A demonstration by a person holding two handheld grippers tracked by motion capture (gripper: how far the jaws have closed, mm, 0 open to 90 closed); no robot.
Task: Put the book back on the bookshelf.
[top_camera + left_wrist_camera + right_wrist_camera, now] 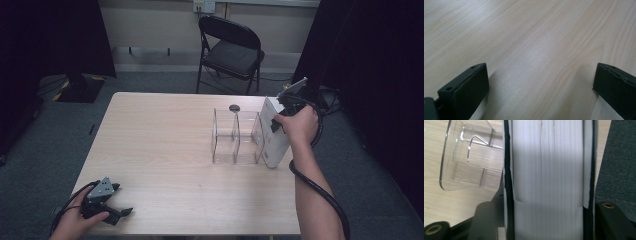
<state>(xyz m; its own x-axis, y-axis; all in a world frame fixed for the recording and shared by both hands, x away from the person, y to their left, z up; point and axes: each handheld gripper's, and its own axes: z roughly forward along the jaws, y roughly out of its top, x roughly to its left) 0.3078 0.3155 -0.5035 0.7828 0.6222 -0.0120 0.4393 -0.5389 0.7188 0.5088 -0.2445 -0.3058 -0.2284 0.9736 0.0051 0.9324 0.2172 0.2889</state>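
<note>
At the far right of the wooden table (165, 150), a thick white book (274, 134) stands upright, tilted a little, against the right end of a clear acrylic file rack (235, 136). The right gripper (281, 111) comes at the book from above and from the right, with the person's right hand (299, 125) wrapped around its body and its cable trailing down along the forearm. In the right gripper view the book's (549, 180) white page edges run up the middle of the frame between the two black jaws, one jaw along each cover; the jaws bracket the book closely, but whether the pads press on the covers or stand just clear of them cannot be told. To the left in that view lies the rack (466, 162), its transparent dividers and base showing the wood grain beneath, and dark grey carpet (619, 157) shows past the table's edge on the right. At the near left corner of the table the left gripper (112, 202) rests low over the surface in the person's left hand (75, 222), well apart from the book and the rack. In the left gripper view its jaws stand wide apart over bare wood (536, 50). Beyond the table's far edge stands a black folding chair (231, 50).
</note>
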